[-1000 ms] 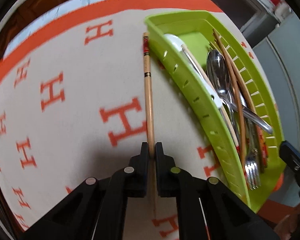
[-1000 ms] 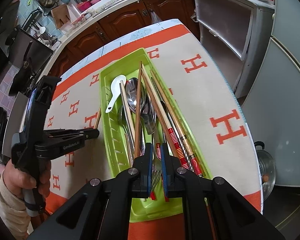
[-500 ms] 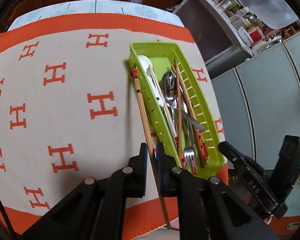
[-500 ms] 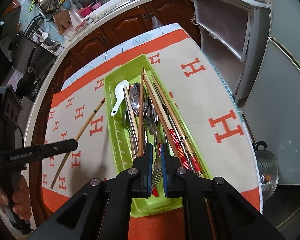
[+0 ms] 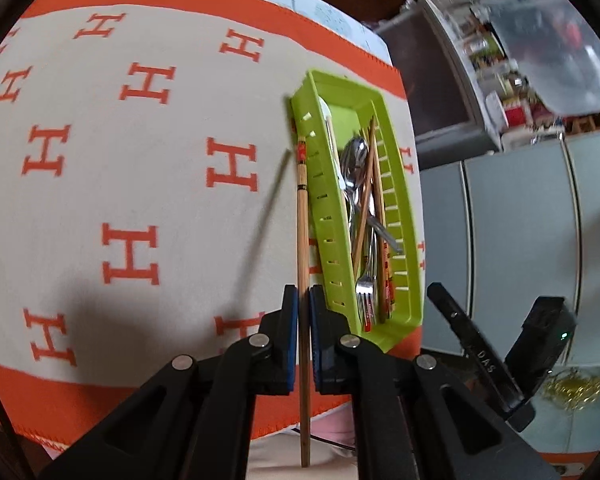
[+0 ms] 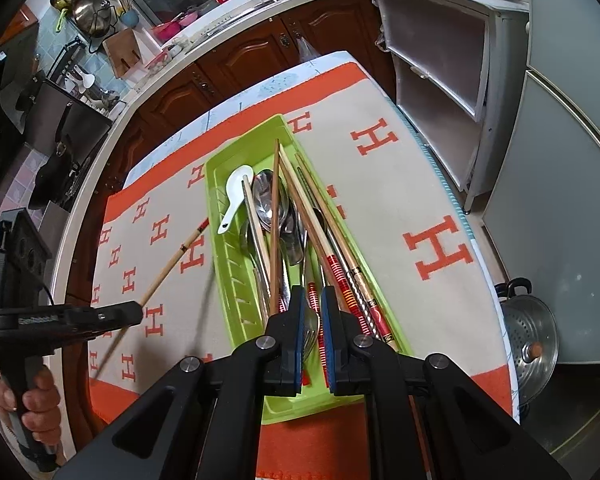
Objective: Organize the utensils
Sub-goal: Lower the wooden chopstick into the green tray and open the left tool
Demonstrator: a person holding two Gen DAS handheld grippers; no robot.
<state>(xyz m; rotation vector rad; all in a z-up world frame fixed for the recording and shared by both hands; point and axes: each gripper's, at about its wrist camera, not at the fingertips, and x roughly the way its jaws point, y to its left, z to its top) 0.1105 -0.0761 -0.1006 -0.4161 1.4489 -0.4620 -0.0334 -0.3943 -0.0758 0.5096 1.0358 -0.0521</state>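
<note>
my left gripper (image 5: pixel 304 300) is clenched on a wooden chopstick (image 5: pixel 302 220), lifted clear of the cloth (image 5: pixel 140 184); its red-banded end sits just beside the green tray (image 5: pixel 404 200). my right gripper (image 6: pixel 312 312) hangs over the tray's near end, jaws almost together and gripping nothing i can see, above the fork (image 6: pixel 310 330), spoons (image 6: pixel 266 200) and other chopsticks (image 6: pixel 320 236).

Repeated orange "H" letters printed all over the beige cloth (image 5: pixel 148 184) on the desk. "DAS" in pale letters along the black arm of the right tongs (image 5: pixel 482 360). Lettering on the left tongs (image 6: pixel 132 314) too blurred to read.
</note>
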